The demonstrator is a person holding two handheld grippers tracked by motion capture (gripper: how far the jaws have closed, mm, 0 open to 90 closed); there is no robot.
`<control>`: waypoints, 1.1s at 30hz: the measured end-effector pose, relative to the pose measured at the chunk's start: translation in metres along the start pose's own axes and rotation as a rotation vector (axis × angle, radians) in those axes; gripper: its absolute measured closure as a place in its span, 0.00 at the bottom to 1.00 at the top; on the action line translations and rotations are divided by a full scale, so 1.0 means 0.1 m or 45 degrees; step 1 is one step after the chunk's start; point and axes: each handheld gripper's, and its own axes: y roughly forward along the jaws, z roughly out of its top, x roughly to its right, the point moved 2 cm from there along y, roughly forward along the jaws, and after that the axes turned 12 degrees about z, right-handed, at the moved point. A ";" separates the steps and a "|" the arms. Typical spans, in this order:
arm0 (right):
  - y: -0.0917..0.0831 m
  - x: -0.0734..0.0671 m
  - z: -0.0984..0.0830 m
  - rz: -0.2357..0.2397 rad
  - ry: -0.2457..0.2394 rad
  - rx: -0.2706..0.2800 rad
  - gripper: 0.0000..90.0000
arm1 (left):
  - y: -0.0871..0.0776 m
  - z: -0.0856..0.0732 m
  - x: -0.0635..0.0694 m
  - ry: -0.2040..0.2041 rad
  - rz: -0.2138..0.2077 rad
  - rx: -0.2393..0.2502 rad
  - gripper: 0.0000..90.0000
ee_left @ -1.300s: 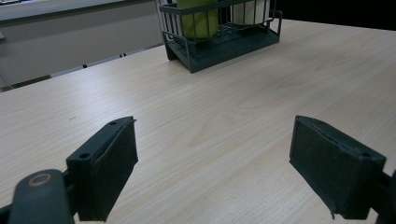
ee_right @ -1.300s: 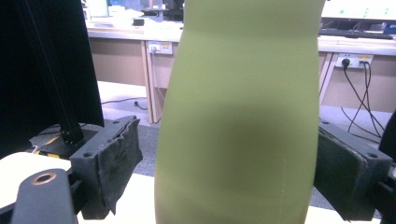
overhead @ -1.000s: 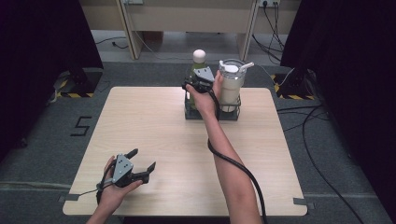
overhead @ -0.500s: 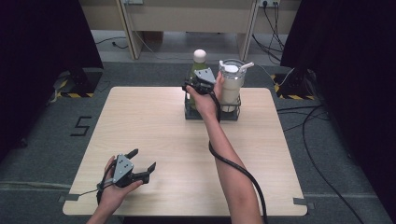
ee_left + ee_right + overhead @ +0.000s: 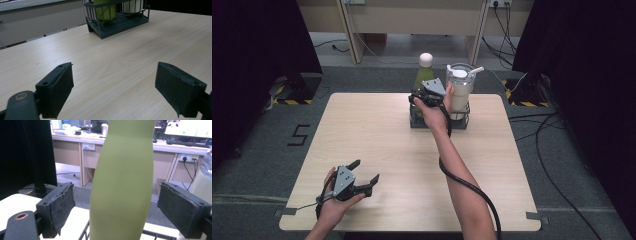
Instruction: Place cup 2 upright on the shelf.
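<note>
Pale wooden table (image 5: pixel 377 135) carries a wire rack (image 5: pixel 462 122) at its far edge, as before; inside stands the green bottle (image 5: pixel 122 182). Right gripper (image 5: pixel 115 205), barely shifted, straddles the bottle, pads clear. Left gripper (image 5: pixel 362 181) stays parked, jaws wide, empty.

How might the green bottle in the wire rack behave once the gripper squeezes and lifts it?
The green bottle looks rigid, so it probably won't dent. Its smooth, curved wall may slip between the pads. Being tall and narrow, it could tip once clear of the wire rack.
</note>
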 end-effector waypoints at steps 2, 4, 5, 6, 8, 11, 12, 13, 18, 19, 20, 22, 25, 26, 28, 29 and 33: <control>-0.04 0.01 -0.02 0.001 0.001 0.003 0.15 | 0.00 0.00 0.00 0.000 0.001 0.000 0.16; -0.08 0.02 -0.03 0.004 -0.006 0.003 0.16 | 0.00 0.00 0.00 0.001 0.001 0.000 0.16; -0.08 0.02 -0.03 0.004 -0.006 0.003 0.16 | 0.00 0.00 0.00 0.000 0.001 0.000 0.16; -0.12 0.03 -0.04 0.009 0.002 0.006 0.16 | 0.00 0.00 0.00 0.000 0.001 0.000 0.16; -0.14 0.03 -0.05 0.012 0.000 0.006 0.16 | 0.00 0.00 0.00 0.001 0.002 -0.001 0.16; -0.22 0.06 -0.09 0.023 0.008 0.004 0.16 | 0.00 0.00 0.00 0.002 0.003 -0.001 0.16; -0.25 0.08 -0.11 0.028 0.011 -0.001 0.16 | 0.00 0.00 0.00 0.002 0.003 -0.001 0.16; -0.31 0.10 -0.14 0.032 0.020 -0.003 0.16 | 0.00 0.00 0.00 0.003 0.004 -0.002 0.16; -0.47 0.18 -0.23 0.035 0.012 -0.013 0.16 | 0.00 0.00 0.01 0.008 0.004 -0.005 0.16; -0.50 0.19 -0.25 0.033 0.008 -0.014 0.16 | 0.00 0.00 0.01 0.008 0.004 -0.005 0.16; -0.53 0.21 -0.27 0.032 0.012 -0.015 0.16 | 0.00 0.00 0.01 0.008 0.003 -0.005 0.16; -0.57 0.22 -0.29 0.033 0.015 -0.017 0.16 | 0.00 -0.01 0.01 0.005 0.005 -0.006 0.16; -0.67 0.26 -0.36 0.029 0.021 -0.022 0.16 | 0.00 -0.01 0.00 0.004 0.007 -0.007 0.16; -0.70 0.27 -0.38 0.028 0.021 -0.024 0.16 | 0.00 -0.01 0.00 0.005 0.007 -0.008 0.16; -0.80 0.30 -0.43 0.027 0.011 -0.029 0.16 | 0.00 -0.01 0.01 0.007 0.007 -0.010 0.16; -0.84 0.31 -0.44 0.025 0.006 -0.028 0.16 | 0.00 -0.01 0.01 0.007 0.007 -0.010 0.16; -0.97 0.35 -0.49 0.025 0.005 -0.017 0.16 | 0.01 -0.01 0.01 0.008 0.006 -0.011 0.16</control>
